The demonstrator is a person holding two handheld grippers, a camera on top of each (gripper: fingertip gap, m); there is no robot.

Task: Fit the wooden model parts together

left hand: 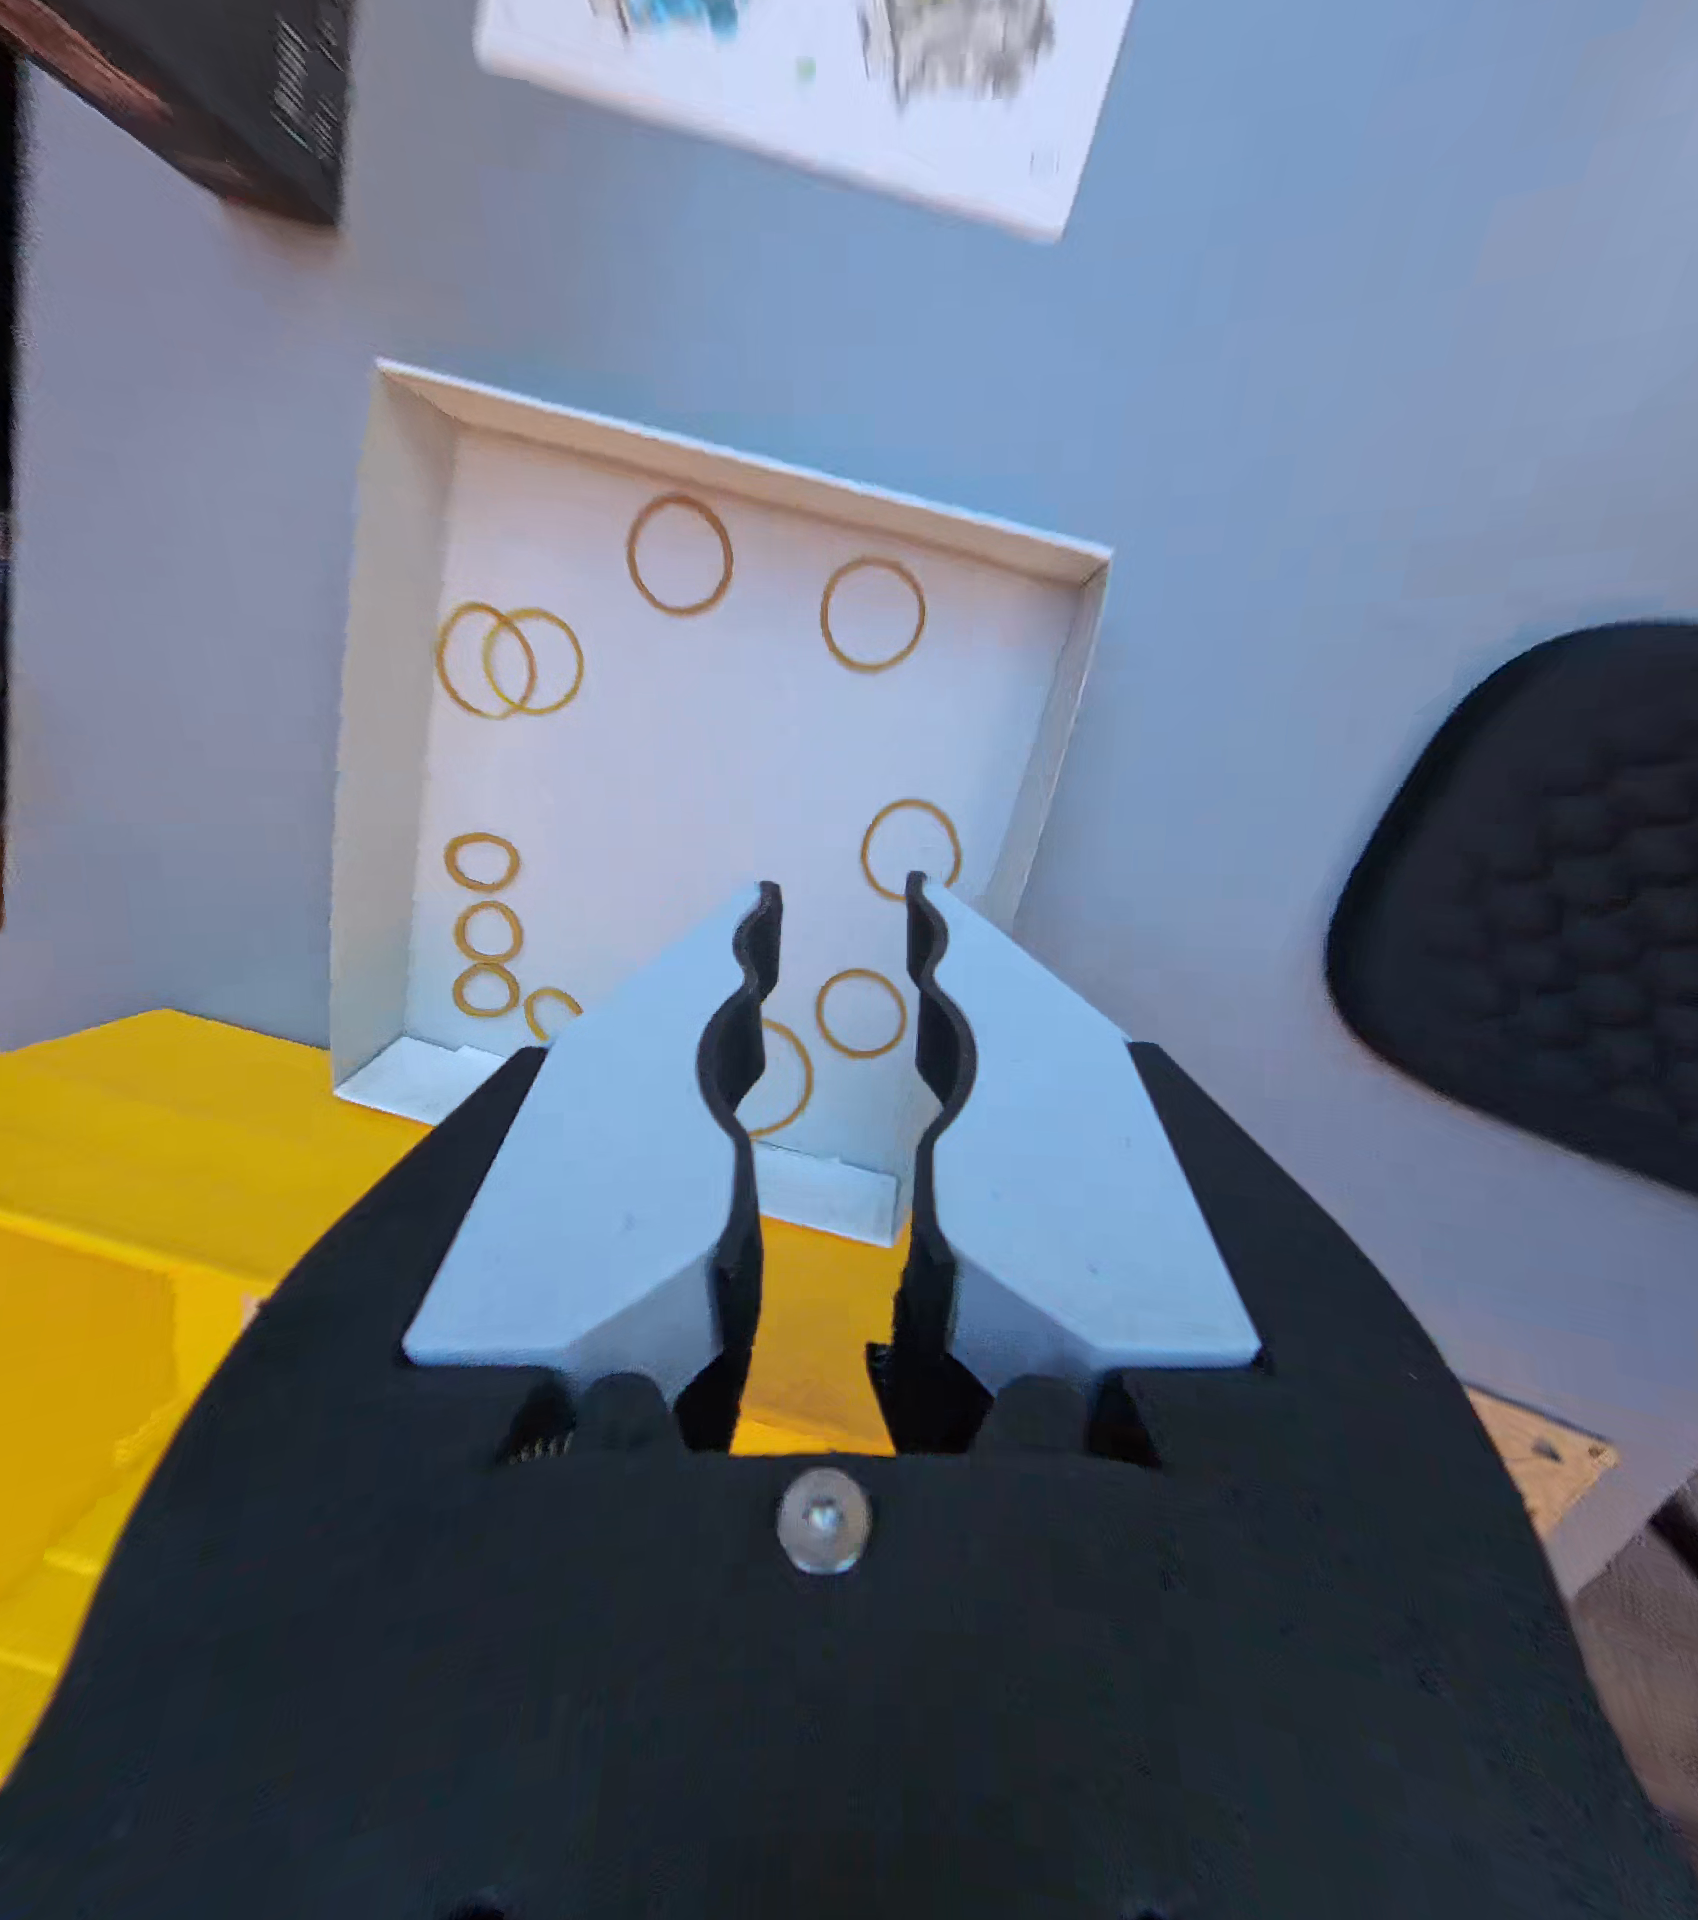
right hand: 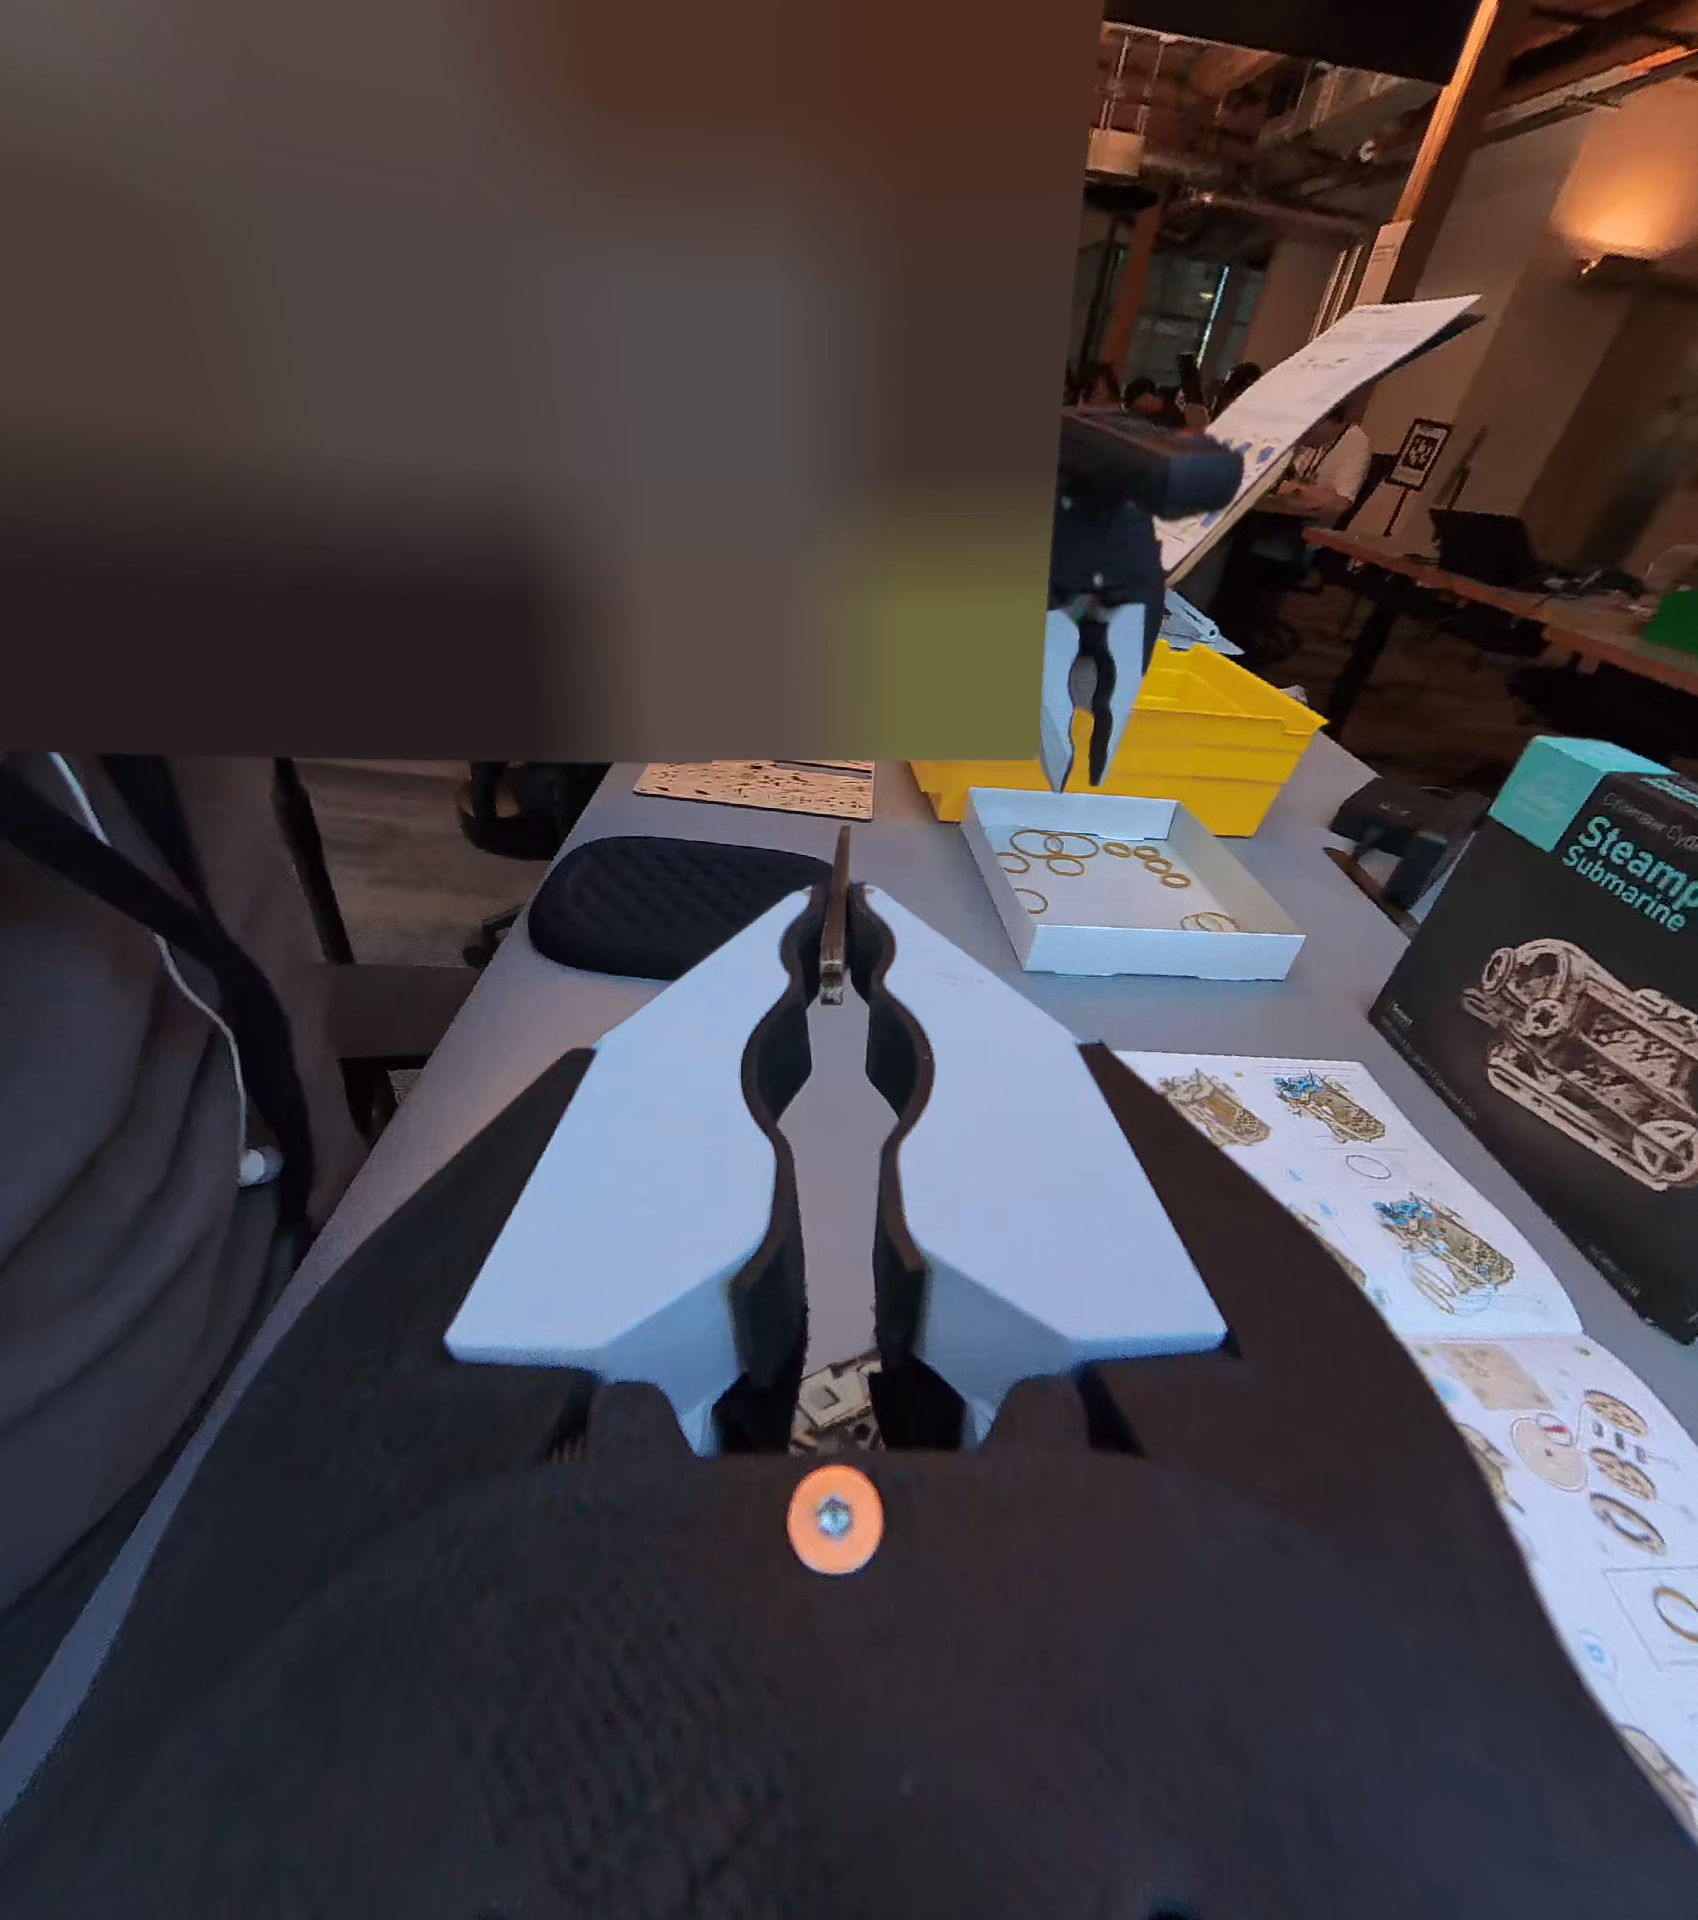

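Hovering parted and empty above the tray of rubber bands, left tool — right tool pinches an upright wooden part.

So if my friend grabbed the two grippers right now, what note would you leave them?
Left gripper: open, holding nothing, hovering over the white tray of rubber bands.
Right gripper: shut on a thin wooden part, held above the table.
Nearby: instruction sheet, kit box, a sheet of uncut parts at the far edge.
Done: one part picked up.
Left: nothing is joined in view yet; probably check the sheet before fitting it.
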